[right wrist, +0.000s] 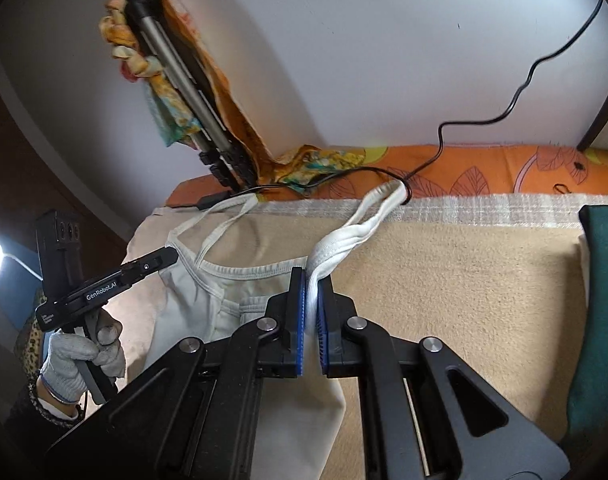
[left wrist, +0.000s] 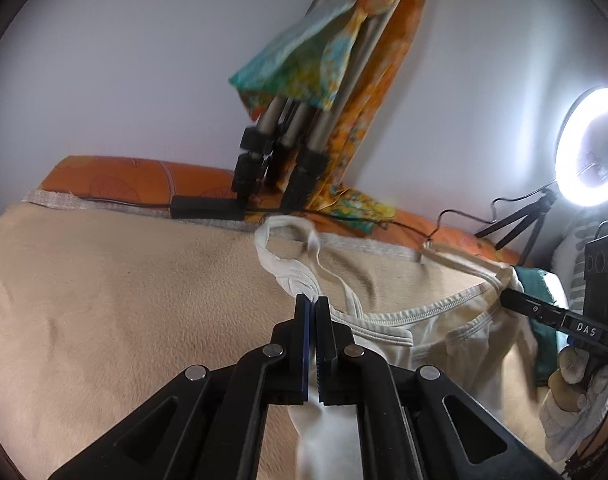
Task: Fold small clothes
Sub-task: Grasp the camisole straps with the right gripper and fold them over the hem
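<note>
A small white sleeveless top (left wrist: 432,332) hangs stretched between both grippers over a beige blanket (left wrist: 124,300). My left gripper (left wrist: 313,300) is shut on the bunched fabric at the base of one shoulder strap (left wrist: 280,240). My right gripper (right wrist: 311,276) is shut on the base of the other strap (right wrist: 368,216), and white cloth runs between its blue pads. In the right wrist view the top (right wrist: 192,304) sags toward the left gripper (right wrist: 172,256), held by a gloved hand (right wrist: 76,356). In the left wrist view the right gripper (left wrist: 504,296) grips the far shoulder.
A folded tripod (left wrist: 280,152) draped with an orange patterned cloth (left wrist: 368,92) leans on the wall behind. A lit ring light (left wrist: 592,148) stands at the right. A black cable (right wrist: 484,120) crosses the orange bedding (right wrist: 484,172). Dark green cloth (right wrist: 600,312) lies at the right.
</note>
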